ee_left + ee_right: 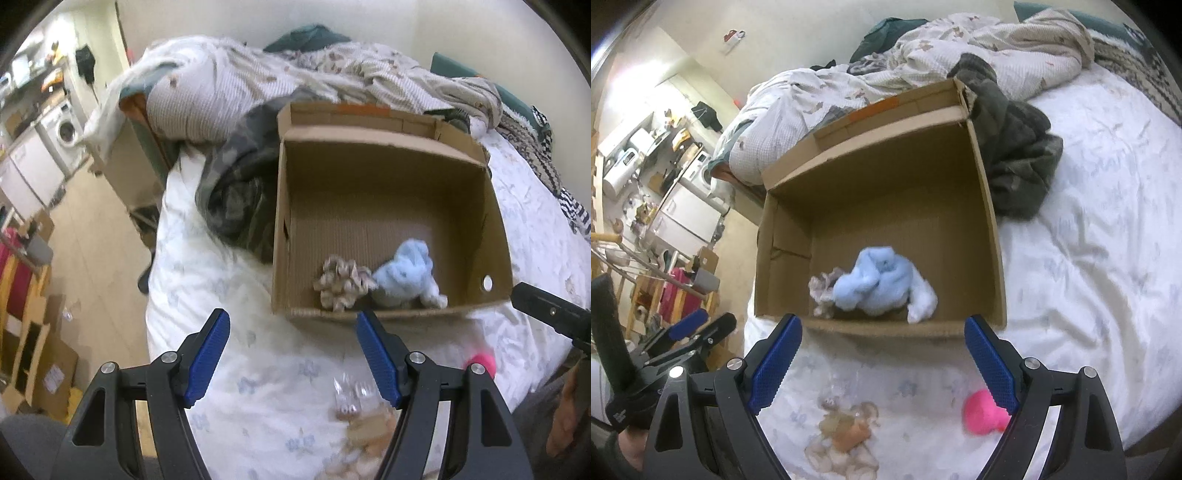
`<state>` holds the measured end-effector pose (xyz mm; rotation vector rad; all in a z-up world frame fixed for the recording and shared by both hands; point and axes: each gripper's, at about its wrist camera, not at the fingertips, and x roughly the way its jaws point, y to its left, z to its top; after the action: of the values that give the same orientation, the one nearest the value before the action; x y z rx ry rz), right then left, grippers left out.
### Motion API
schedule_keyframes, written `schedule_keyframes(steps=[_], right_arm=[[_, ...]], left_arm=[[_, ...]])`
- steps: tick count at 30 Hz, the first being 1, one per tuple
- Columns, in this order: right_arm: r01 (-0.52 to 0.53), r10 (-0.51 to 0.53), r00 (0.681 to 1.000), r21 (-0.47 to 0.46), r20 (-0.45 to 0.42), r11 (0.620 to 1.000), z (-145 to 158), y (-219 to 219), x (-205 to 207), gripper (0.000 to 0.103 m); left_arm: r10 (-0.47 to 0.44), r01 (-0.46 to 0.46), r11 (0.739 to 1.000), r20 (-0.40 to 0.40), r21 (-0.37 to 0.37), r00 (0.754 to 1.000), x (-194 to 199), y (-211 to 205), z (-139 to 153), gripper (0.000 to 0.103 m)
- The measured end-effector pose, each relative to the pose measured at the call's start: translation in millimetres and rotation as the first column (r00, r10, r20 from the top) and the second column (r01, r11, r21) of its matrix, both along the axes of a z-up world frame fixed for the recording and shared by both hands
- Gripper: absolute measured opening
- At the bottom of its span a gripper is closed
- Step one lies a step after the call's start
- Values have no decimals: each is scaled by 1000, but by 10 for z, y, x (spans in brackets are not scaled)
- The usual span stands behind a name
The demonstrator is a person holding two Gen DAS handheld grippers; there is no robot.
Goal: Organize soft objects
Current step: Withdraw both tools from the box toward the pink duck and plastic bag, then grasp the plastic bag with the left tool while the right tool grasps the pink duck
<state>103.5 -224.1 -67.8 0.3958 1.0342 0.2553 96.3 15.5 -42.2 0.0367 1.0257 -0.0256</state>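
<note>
An open cardboard box [369, 184] [886, 192] stands on the white bed. Inside, near its front wall, lie a light blue plush [406, 280] [875, 284] and a beige ruffled soft thing [343, 288] [822, 288], touching each other. In front of the box on the sheet lie a pink soft object [982, 410] [480, 360] and a tan toy in clear wrap [846, 432] [362, 424]. My left gripper [293, 326] hangs open over the sheet just before the box, nothing between its pads. My right gripper [882, 326] is open too, above the pink object and the tan toy.
A dark green blanket [1015, 155] [236, 192] is bunched against the box's side. Crumpled patterned bedding [258, 85] fills the back of the bed. The bed's left edge drops to a floor with cardboard boxes [40, 354]. My left gripper [713, 323] shows at the left.
</note>
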Motion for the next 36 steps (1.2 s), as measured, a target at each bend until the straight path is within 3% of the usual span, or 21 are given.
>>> schedule_keyframes(steps=[7,16,23,30,31,32,36], right_arm=[[0,0,998,-8,-57,1000,-128,33,-123,95],[0,-2,994,-22,-110,1000,-247,93,-101,95],[9,-13,991,-29,-136,1000,-305,60,-74,95],[25,-29,988,-31,-151,999,-340,14,-43,95],[27,-32,988,-31,-152,999,-345,8,-38,95],[30,-34,987,-31,-154,999,-351,2,-34,95],[36,-40,986,-30,-160,999,-359,-20,-27,95]], left_arm=[[32,-40,998,-165,-41,986,4,60,-334,68],[-10,-53,989,-418,-140,908,74,-144,-1031,68],[-74,16,992,-485,-123,871,120,-495,-1390,68],[-94,76,995,-480,-58,872,75,-743,-1548,68],[-94,81,996,-469,-48,878,64,-763,-1547,63],[-94,87,996,-463,-37,881,57,-777,-1541,50],[-100,94,995,-454,-37,886,48,-783,-1500,28]])
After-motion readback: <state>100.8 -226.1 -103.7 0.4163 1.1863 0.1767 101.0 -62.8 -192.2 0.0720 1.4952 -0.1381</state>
